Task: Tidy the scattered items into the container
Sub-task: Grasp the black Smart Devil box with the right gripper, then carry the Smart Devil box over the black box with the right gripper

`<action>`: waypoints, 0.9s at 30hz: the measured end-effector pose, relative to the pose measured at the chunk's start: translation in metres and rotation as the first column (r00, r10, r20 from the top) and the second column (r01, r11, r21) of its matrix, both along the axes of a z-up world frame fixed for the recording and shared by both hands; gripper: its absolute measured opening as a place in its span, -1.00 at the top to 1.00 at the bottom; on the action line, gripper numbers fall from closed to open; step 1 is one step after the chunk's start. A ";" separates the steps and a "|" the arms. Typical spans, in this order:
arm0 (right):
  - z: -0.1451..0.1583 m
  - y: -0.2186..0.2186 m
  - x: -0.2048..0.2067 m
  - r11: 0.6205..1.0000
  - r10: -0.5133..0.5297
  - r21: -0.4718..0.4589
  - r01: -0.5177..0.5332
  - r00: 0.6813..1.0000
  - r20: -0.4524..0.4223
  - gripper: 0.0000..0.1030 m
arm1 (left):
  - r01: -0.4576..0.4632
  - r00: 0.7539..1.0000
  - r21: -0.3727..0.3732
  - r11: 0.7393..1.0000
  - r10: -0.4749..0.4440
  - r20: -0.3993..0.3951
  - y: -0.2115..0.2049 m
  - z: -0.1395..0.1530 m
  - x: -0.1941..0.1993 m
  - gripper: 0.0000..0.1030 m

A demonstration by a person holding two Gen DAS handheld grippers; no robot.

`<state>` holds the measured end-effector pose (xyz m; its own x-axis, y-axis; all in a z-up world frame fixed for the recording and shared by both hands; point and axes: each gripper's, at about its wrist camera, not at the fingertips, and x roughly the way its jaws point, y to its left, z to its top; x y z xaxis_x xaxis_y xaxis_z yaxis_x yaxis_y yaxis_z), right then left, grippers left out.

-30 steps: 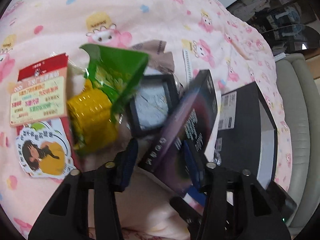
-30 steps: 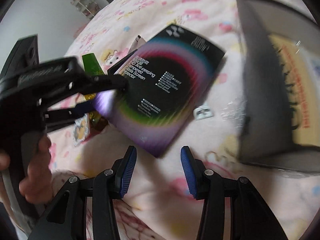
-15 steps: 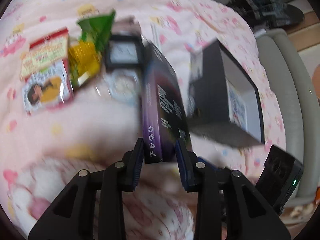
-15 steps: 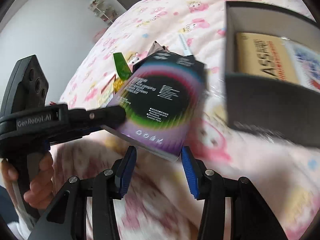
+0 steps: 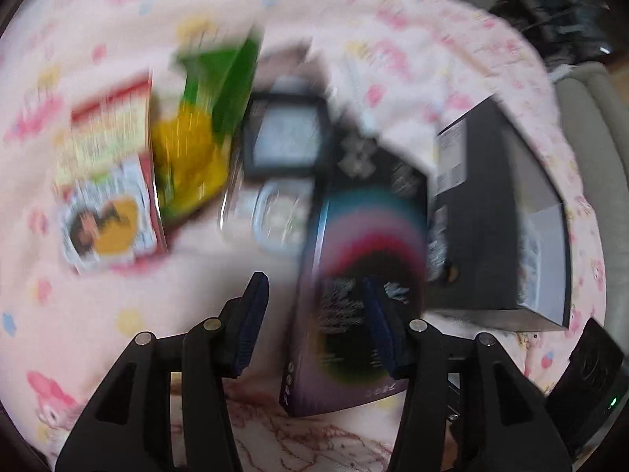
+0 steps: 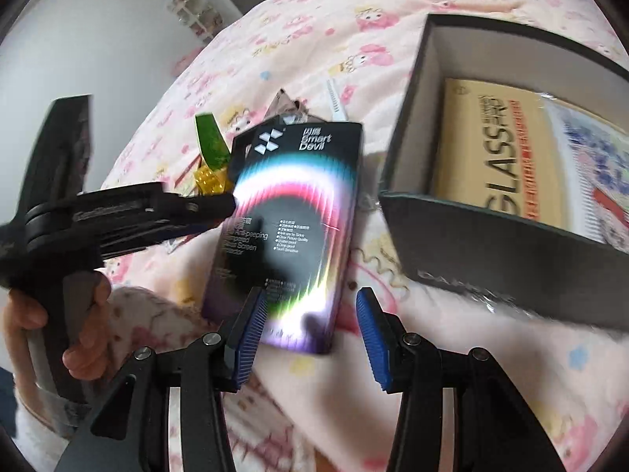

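A black screen-protector box with a rainbow ring [image 5: 365, 236] lies tilted on the pink bedspread, blurred in the left wrist view. My left gripper [image 5: 314, 326] has its jaws opening. The box sits between them by the right pad, and the left pad [image 5: 251, 314] stands clear of it. In the right wrist view the same box [image 6: 298, 212] has its near end between the fingers of my open right gripper [image 6: 310, 330], not pinched. The left gripper's tip [image 6: 220, 204] sits at the box's left edge. The black open container [image 6: 511, 255] stands right of it, with a yellow package [image 6: 491, 149] inside.
A red snack packet [image 5: 110, 181], a green and yellow packet [image 5: 196, 137], a black square case [image 5: 283, 137] and a clear round piece [image 5: 275, 216] lie left of the container [image 5: 491, 236]. A hand [image 6: 78, 314] holds the left gripper. A grey cushion edge [image 5: 589, 137] borders the bed.
The left jaws, shut on the box's edge half a second ago, have spread. The box has turned face up, and its near end now lies between the right gripper's fingers.
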<state>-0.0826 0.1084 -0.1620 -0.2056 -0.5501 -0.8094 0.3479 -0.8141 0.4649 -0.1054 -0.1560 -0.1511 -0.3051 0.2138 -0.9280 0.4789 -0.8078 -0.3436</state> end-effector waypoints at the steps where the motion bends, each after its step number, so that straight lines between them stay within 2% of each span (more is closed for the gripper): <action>1: -0.007 0.001 -0.001 1.000 -0.006 -0.029 0.007 1.000 0.019 0.16 | 0.011 1.000 0.002 1.000 -0.011 -0.009 0.002 0.000 0.001 0.04; 4: -0.032 0.000 -0.004 0.993 0.003 -0.120 0.008 0.996 0.092 0.16 | 0.049 0.999 -0.051 0.998 -0.050 -0.013 0.011 0.001 0.000 0.04; 8: -0.029 -0.002 -0.001 0.993 0.037 -0.118 -0.028 0.997 0.069 0.17 | 0.082 0.997 -0.032 0.996 -0.081 0.012 0.017 -0.003 -0.002 0.08; 13: -0.017 0.016 0.017 0.992 0.064 -0.113 -0.054 0.994 0.083 0.17 | 0.144 0.987 0.082 0.986 -0.149 0.056 0.027 -0.005 0.014 0.11; 16: -0.007 0.021 0.014 0.995 0.029 -0.093 -0.024 0.998 0.052 0.17 | 0.116 0.993 0.109 0.987 -0.119 0.020 0.022 -0.002 0.018 0.16; 18: -0.003 0.020 0.008 0.997 -0.002 -0.077 0.004 1.000 0.024 0.17 | 0.085 0.996 0.098 0.992 -0.086 0.000 0.019 -0.002 0.017 0.16; 20: -0.006 0.016 0.004 0.998 -0.001 -0.066 0.001 1.000 0.002 0.17 | 0.090 0.995 0.055 0.994 -0.092 0.040 0.023 -0.008 0.011 0.11; 21: -0.011 0.015 0.003 0.999 0.003 -0.053 -0.003 1.000 0.001 0.17 | 0.100 0.993 0.057 0.993 -0.103 0.054 0.026 -0.011 0.007 0.04; 22: -0.017 0.012 0.004 0.999 0.008 -0.042 -0.007 1.000 0.014 0.17 | 0.108 0.991 0.070 0.992 -0.113 0.065 0.029 -0.013 0.004 -0.01; 24: -0.028 0.013 0.003 0.994 -0.002 -0.111 0.010 0.998 0.068 0.18 | 0.122 0.989 0.041 0.992 -0.125 0.080 0.035 -0.012 0.003 -0.02; 27: -0.010 0.021 0.013 0.992 0.007 -0.122 -0.003 0.999 0.033 0.19 | 0.159 0.987 0.007 0.987 -0.159 -0.001 0.042 0.007 0.017 0.03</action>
<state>-0.0698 0.1294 -0.1715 -0.1768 -0.6463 -0.7423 0.3348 -0.7487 0.5721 -0.0883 -0.1138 -0.1444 -0.2666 0.2661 -0.9263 0.3444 -0.8714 -0.3494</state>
